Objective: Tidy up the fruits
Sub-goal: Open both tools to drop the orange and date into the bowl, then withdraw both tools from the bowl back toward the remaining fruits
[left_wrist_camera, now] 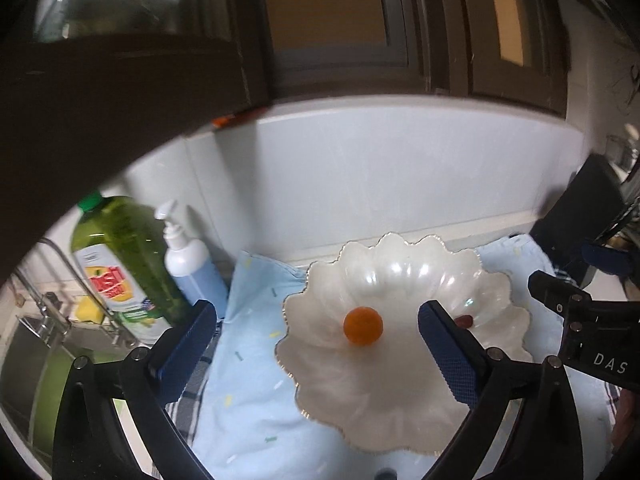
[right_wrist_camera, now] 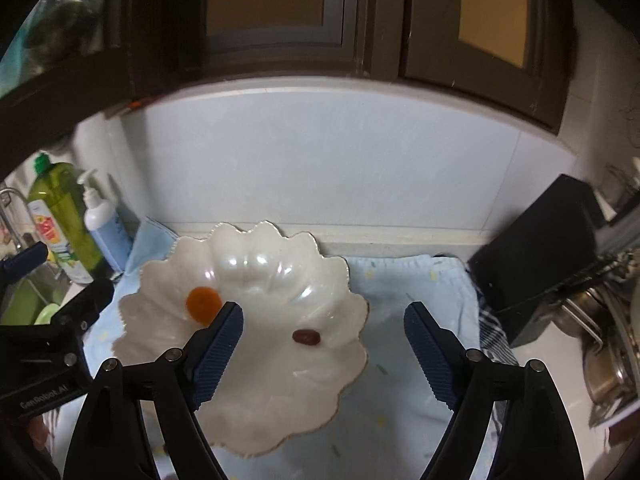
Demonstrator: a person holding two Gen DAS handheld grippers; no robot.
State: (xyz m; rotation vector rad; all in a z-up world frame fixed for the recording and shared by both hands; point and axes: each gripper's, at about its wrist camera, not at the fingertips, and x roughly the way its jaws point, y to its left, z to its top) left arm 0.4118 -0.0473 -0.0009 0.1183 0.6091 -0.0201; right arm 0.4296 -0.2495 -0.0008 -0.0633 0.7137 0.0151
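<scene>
Kitchen counter (right_wrist_camera: pixel 400 240), blue towel (right_wrist_camera: pixel 400 292) under a scalloped white dish (right_wrist_camera: pixel 256 420). Dish holds a small orange fruit (left_wrist_camera: pixel 363 326) and a reddish date-like fruit (right_wrist_camera: pixel 306 336), well apart. Left gripper (left_wrist_camera: pixel 316 344) and right gripper (right_wrist_camera: pixel 324 344) both have fingers spread, holding nothing. Red fruit sits between the right fingers, long axis roughly crosswise; right looks nearer.

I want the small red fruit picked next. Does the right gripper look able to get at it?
Probably yes. The right gripper is open above the scalloped dish, and the red fruit lies uncovered between its fingers, apart from the orange fruit.
</scene>
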